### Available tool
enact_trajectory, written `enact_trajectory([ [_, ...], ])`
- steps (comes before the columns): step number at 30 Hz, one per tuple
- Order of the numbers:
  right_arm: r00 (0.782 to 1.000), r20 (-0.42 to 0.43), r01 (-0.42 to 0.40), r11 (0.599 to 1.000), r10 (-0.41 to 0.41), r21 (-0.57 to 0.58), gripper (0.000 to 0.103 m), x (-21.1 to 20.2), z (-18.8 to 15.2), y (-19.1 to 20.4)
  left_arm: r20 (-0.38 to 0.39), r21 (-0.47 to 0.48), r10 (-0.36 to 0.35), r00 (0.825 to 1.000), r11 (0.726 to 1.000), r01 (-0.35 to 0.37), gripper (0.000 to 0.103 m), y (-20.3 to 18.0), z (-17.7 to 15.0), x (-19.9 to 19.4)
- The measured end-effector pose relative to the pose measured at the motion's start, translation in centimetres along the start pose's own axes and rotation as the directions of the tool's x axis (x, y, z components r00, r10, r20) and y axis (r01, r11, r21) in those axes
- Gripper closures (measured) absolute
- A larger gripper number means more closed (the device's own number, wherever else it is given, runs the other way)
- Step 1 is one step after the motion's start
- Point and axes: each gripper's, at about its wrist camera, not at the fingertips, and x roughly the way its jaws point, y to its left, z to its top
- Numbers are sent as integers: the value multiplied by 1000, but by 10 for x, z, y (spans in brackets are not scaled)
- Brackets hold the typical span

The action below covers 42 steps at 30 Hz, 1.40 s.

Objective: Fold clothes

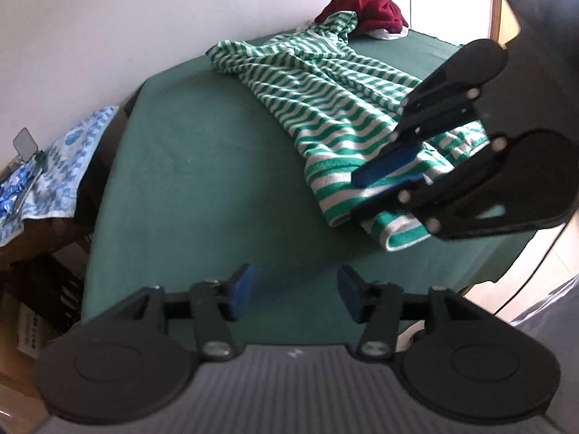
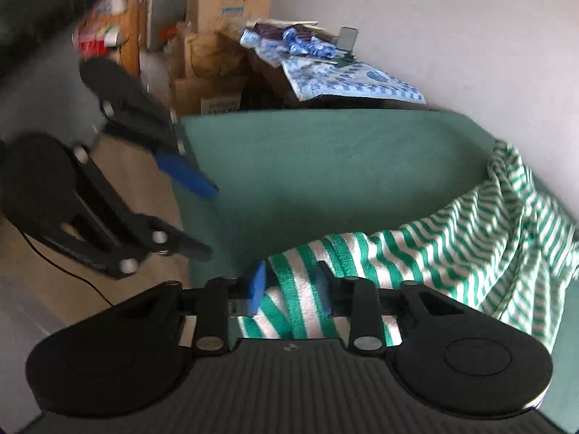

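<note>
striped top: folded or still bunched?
Bunched. The striped top lies crumpled on the green table; right tool pinches its hem.

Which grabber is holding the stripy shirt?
The right gripper: its blue pads pinch the green-and-white striped shirt. The left gripper is open, over bare green table.

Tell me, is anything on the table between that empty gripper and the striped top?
Nothing visible: only bare green table lies between the open left gripper and the striped top, whose near edge the right gripper holds.
</note>
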Motion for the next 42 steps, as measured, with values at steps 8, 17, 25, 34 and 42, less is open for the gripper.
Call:
enact_trajectory([
  [8, 1000, 12, -25, 995, 24, 96, 100, -16, -1, -14, 73, 131, -24, 997, 991, 14, 52, -18, 15, 3],
  [17, 992, 88, -111, 938, 87, 329, 100, -42, -3, -29, 130, 172, -86, 988, 983, 63, 57, -27, 35, 25],
  [25, 993, 99, -96, 928, 64, 361, 100, -53, -9, -23, 160, 175, -93, 983, 982, 64, 96, -31, 41, 25],
  [34, 990, 79, -135, 924, 114, 358, 100, -49, -9, -20, 87, 107, -93, 992, 991, 83, 103, -39, 17, 15],
  [42, 989, 30, -145, 930, 143, 339, 100, -35, -17, -16, 113, 141, -6, 994, 990, -10, 100, -47, 12, 11],
])
